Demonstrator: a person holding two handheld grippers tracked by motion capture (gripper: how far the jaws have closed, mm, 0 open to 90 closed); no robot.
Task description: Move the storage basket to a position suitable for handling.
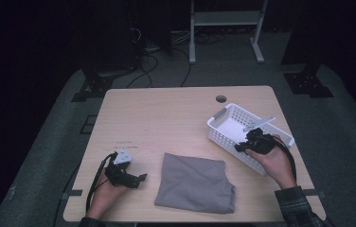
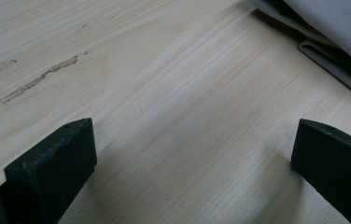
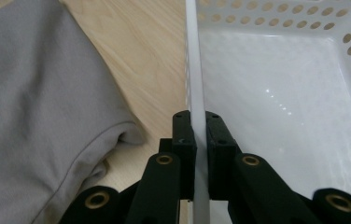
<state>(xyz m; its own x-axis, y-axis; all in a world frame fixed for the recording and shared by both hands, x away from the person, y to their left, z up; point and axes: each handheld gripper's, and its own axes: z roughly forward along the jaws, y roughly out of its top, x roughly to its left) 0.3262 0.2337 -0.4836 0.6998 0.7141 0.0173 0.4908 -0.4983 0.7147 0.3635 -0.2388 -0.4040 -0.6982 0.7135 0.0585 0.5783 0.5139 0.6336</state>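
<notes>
A light wooden table w/ rounded corners (image 1: pixel 166 113) is seen from above. A folded grey cloth garment (image 1: pixel 194 184) is laid flat near the table's front edge, approx. centred. A white perforated plastic basket (image 1: pixel 223 124) is set at the right side, just beside the garment but apart from it; nothing can be seen inside it.

The right gripper (image 3: pixel 200 122) is clamped on the basket's near rim: in the right gripper view the thin white wall is pinched between the two black jaws, w/ the basket's interior on one side and the garment on the other. It is held by the right hand (image 1: pixel 274 163), in a plaid sleeve.

The left gripper (image 1: pixel 128 178) is held low over bare wood at front left, jaws spread wide w/ nothing between them. In the left gripper view the garment's edge is seen at upper right, well clear of the jaws. A pale scuff mark (image 2: pixel 29 85) is noted on the tabletop.
</notes>
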